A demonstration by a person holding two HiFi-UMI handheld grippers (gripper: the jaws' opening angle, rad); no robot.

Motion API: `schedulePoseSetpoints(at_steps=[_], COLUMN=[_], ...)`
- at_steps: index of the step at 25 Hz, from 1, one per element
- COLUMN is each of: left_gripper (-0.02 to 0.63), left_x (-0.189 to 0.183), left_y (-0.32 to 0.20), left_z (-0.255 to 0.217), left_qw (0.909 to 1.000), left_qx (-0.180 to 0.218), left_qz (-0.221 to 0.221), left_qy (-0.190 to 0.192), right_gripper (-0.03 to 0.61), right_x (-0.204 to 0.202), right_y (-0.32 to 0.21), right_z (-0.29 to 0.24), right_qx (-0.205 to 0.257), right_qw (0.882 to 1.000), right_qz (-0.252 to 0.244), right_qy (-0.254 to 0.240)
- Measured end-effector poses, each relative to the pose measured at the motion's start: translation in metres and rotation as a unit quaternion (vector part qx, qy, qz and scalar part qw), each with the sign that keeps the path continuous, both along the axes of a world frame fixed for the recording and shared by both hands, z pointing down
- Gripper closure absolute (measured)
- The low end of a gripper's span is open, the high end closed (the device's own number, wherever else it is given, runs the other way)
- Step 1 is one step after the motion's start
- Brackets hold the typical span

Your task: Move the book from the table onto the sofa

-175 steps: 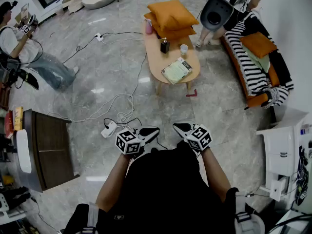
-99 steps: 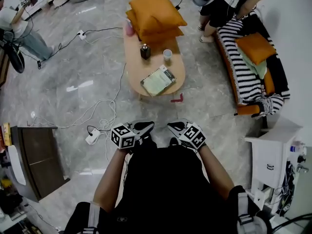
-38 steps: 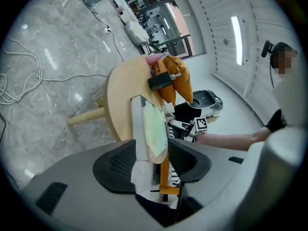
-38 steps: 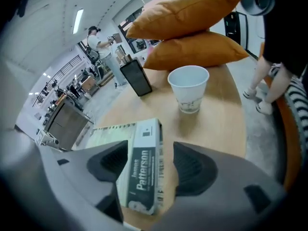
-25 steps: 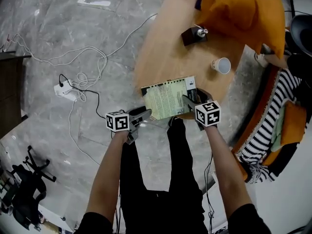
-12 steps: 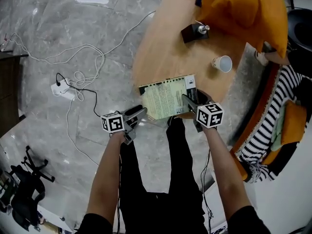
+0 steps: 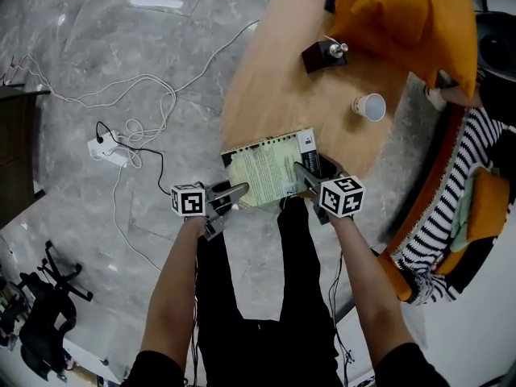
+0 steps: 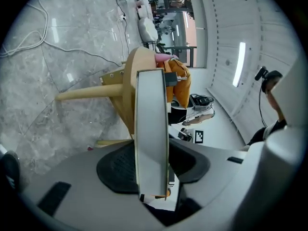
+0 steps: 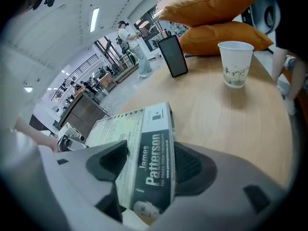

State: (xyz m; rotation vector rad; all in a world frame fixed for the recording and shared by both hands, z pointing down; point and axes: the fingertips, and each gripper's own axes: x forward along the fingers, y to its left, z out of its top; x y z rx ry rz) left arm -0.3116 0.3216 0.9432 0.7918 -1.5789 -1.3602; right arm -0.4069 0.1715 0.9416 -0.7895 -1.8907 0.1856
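Closing left gripper (image 7: 239, 190); right (image 7: 301, 172) grips book (image 7: 266, 166).

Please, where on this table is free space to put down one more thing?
The wide bare wood of the table between the book, the dark container and the paper cup is free. The far end is crowded: orange cushions cover it.

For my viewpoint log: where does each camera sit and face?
Head view: on the person's head, steeply down at table and book; arms, legs, left gripper, right gripper show.
Left gripper view: on that gripper, level along the book's page edge; its jaws, closing just now, clamp it.
Right gripper view: on that gripper, down across the table toward a cup; its jaws clamp the spine.
All three share the book.
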Motion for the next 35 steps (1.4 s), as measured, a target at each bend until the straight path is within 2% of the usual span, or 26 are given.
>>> schedulePoseSetpoints(at_steps=[3,6,10,15,18,22,31,33,35], left_gripper=[0.440,0.443,0.443,0.443,0.442,0.442,0.442,0.442,0.442], left_x=[0.005,0.012,0.026,0.048,0.057,0.052,0.059,0.059,0.063], left_y=[0.009,0.025,0.042,0.058,0.064,0.061,0.048,0.050,0.051], left_z=[-0.016,-0.038,-0.070,-0.151,-0.192,-0.226,-0.318,-0.336,-0.355], left_qw=[0.9996,0.9986,0.9983,0.9960,0.9955,0.9949,0.9896,0.9868,0.9825], left_qx=[0.025,0.051,0.058,0.077,0.076,0.077,0.105,0.122,0.148], left_qz=[0.013,0.006,-0.004,-0.027,-0.026,-0.025,-0.001,0.007,0.019], left_qy=[0.004,0.005,-0.006,-0.037,-0.049,-0.060,-0.099,-0.107,-0.112], right_gripper=[0.282,0.282,0.282,0.282,0.282,0.282,0.282,0.282,0.282], right_x=[0.006,0.013,0.023,0.042,0.048,0.045,0.049,0.050,0.061], right_y=[0.009,0.025,0.042,0.054,0.057,0.054,0.014,0.008,0.008], right_z=[-0.005,-0.023,-0.058,-0.129,-0.173,-0.214,-0.334,-0.351,-0.361], right_qx=[-0.021,-0.053,-0.095,-0.162,-0.200,-0.218,-0.236,-0.238,-0.256], right_qw=[1.000,0.999,0.995,0.985,0.977,0.975,0.970,0.970,0.966], right_qz=[-0.001,-0.005,-0.024,-0.017,-0.018,-0.018,0.047,0.047,0.037], right_qy=[0.014,0.009,0.008,0.052,0.065,0.047,-0.033,-0.031,-0.003])
